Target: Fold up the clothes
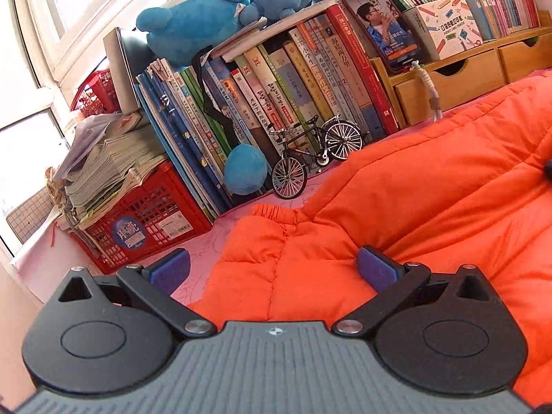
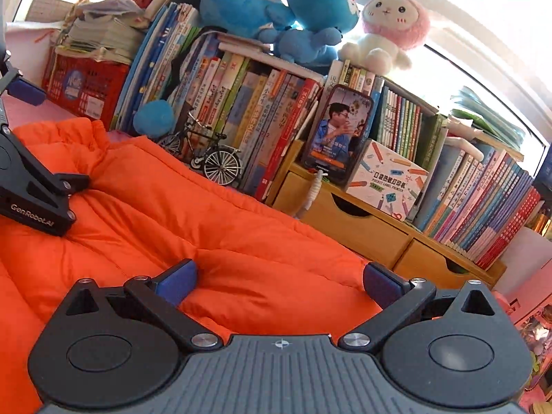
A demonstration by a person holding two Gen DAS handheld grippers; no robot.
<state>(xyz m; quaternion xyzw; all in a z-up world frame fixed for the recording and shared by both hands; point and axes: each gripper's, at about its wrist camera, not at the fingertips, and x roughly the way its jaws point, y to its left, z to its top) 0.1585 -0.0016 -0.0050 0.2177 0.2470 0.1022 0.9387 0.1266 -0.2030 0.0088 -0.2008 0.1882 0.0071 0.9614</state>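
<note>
Orange quilted puffy jacket [image 1: 431, 186] sprawls on pink counter [image 1: 207, 241]; my left tongs [image 1: 272, 270] and right tongs [image 2: 279, 284] gape wide, hovering over sleeve cuff [image 1: 272, 215] and body, likely to grab folds.

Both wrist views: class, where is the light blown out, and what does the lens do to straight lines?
Left wrist view: window overexposed at upper left, book spines fan outward. Right wrist view: window glares white behind the pink rabbit plush; bookshelf rows bow; orange padded jacket stays evenly lit.

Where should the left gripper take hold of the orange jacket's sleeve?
Probably at the elastic cuff, coming from the left over the pink table. The sleeve lies flat with that gathered end free, just ahead of the open left gripper.
</note>
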